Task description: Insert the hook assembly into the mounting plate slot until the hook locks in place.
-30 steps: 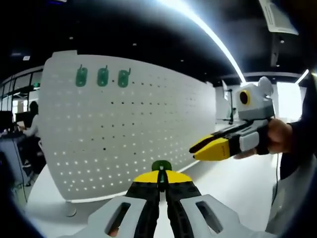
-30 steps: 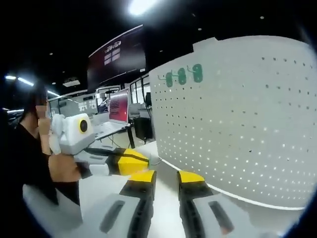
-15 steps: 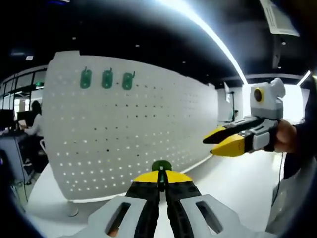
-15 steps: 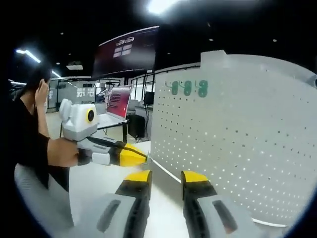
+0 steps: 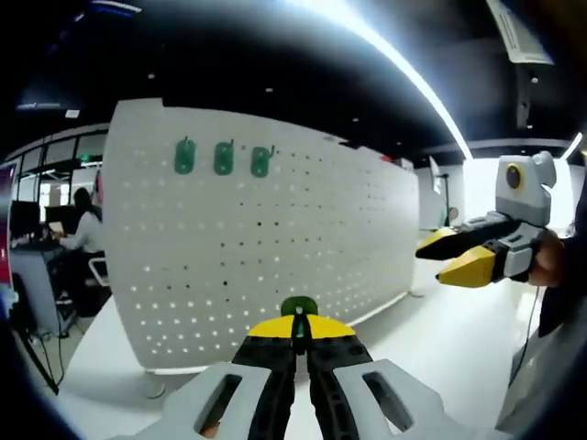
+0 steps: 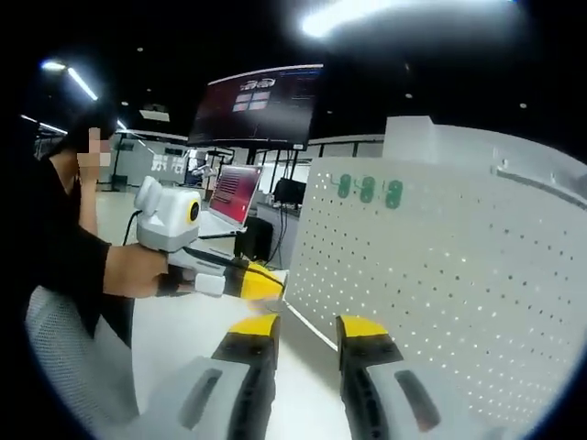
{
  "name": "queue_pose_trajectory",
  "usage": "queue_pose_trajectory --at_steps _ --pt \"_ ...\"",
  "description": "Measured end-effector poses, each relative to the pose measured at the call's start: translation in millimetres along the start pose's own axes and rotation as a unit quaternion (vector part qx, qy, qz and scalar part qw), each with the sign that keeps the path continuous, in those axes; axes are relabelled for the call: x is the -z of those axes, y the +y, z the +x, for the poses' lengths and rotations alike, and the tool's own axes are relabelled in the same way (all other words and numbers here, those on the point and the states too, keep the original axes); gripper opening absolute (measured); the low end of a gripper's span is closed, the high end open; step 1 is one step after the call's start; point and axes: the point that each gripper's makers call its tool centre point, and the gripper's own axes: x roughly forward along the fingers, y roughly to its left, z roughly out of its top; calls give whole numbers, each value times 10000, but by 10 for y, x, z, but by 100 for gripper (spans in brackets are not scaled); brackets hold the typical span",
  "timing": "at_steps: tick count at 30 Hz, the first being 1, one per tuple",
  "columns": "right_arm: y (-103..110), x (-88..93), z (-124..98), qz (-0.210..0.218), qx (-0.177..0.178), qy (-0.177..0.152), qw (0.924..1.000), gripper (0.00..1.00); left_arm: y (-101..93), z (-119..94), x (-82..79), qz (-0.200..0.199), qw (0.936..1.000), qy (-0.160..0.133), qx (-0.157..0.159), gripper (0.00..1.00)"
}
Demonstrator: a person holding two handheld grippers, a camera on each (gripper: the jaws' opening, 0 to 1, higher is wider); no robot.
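Green hook (image 5: pixel 298 305) sits clamped in the left gripper (image 5: pixel 299 327), facing the pegboard (image 5: pixel 275 266). The right gripper (image 6: pixel 307 324) waits, jaws apart. A tilted approach could miss the slot.

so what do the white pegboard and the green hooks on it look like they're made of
The pegboard looks like thin sheet metal or stiff plastic with a matte white finish: it is evenly punched with small holes and light shines through the lower ones. The three green hooks near its top look like moulded plastic, uniformly green and slightly glossy, though they are too small to be sure. A similar green piece sits pinched in the left gripper.
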Motion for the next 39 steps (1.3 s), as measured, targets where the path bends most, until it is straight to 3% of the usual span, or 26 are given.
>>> queue_pose_trajectory --at_steps 4,8,26,39 --pt "18 -67 -9 -16 -44 -85 10000 23 80 -58 -129 36 9998 -70 -188 3" --pt "38 -129 -23 -99 -71 -147 9998 24 155 -98 -321 328 9988 -124 -331 3" --pt "-54 -422 -170 -10 31 -544 9985 25 590 -120 -846 444 9931 -421 -1002 3" --pt "-44 -429 -177 138 -51 -562 9983 26 997 24 -1433 724 9813 -801 -1596 3"
